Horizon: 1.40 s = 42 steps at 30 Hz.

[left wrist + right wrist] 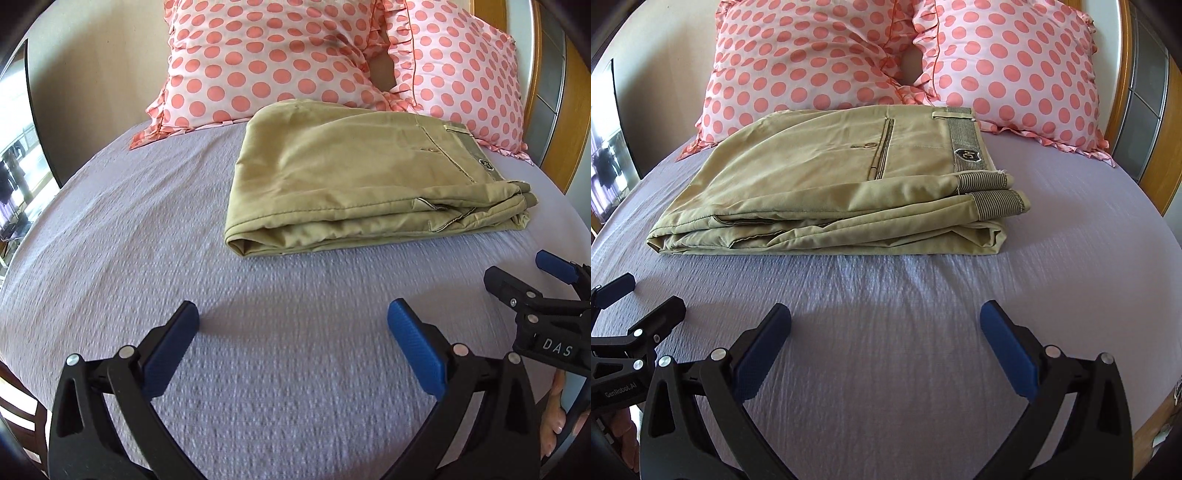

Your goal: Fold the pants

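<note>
Left wrist view: one folded pair of khaki pants (354, 177) is seen on the lilac bedsheet (129, 240) before two dotted pillows (258, 62), the left gripper (291, 325) spread empty, while from the right wrist the right gripper (884, 325) is likewise seen gaping, well short of the pants.

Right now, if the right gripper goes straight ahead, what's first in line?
Bare bedsheet, then the near edge of the folded khaki pants. The right gripper is open; depth is uncertain.
</note>
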Available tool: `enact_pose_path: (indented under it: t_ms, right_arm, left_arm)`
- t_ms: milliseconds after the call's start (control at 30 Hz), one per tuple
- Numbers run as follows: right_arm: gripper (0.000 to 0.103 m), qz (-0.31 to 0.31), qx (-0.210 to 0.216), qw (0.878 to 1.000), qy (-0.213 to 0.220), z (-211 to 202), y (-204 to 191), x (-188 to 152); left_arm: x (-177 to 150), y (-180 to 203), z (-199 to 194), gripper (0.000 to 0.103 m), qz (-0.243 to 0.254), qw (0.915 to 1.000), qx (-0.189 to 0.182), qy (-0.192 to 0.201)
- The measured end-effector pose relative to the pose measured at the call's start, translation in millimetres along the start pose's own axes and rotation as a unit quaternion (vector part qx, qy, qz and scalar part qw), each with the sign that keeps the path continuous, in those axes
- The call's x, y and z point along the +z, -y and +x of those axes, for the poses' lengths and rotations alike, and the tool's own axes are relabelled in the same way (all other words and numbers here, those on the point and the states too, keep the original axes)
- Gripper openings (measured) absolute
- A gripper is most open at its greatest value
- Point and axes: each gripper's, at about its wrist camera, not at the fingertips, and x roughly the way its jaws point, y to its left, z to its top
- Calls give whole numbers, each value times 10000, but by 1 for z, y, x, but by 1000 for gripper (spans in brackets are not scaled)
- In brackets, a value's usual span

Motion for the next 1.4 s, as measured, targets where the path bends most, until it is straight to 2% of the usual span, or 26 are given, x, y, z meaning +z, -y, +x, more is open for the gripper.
enact_pose_path:
  t_ms: [1400]
  right_arm:
    - [102, -3, 3, 10000, 1, 0, 0, 0]
  left_arm:
    - [2, -1, 1, 101, 3, 10000, -40, -89]
